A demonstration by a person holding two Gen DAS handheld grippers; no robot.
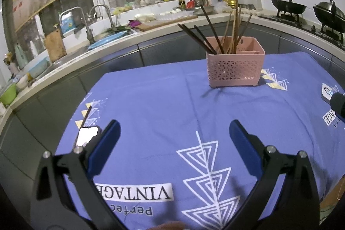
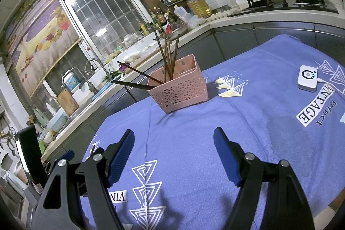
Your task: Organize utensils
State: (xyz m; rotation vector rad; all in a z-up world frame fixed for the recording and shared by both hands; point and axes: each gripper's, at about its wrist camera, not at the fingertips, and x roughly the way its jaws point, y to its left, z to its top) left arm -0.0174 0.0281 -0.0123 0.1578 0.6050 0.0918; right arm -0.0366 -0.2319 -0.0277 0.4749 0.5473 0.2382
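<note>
Both tongs, left (image 1: 174, 139) and right (image 2: 174, 143), released, empty. Pink basket (image 1: 235, 64) far on table (image 1: 151, 100), chopsticks (image 1: 215, 36) splayed inside. One chopstick (image 1: 85, 120) lies near-left: probably approach lengthwise, grip mid-shaft, drop upright.

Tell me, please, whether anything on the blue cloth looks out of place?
Yes: one chopstick lies loose near the cloth's left edge, outside the pink basket that holds the rest. Those in the basket splay unevenly, some leaning far left.

The chopsticks (image 1: 217, 36) vanish into the pink basket (image 1: 235, 66), lower ends hidden. At 9 o'clock, 1 loose chopstick (image 1: 86, 120) runs behind a phone (image 1: 87, 136). At 3 o'clock the white device (image 1: 327, 92) is partly covered.
</note>
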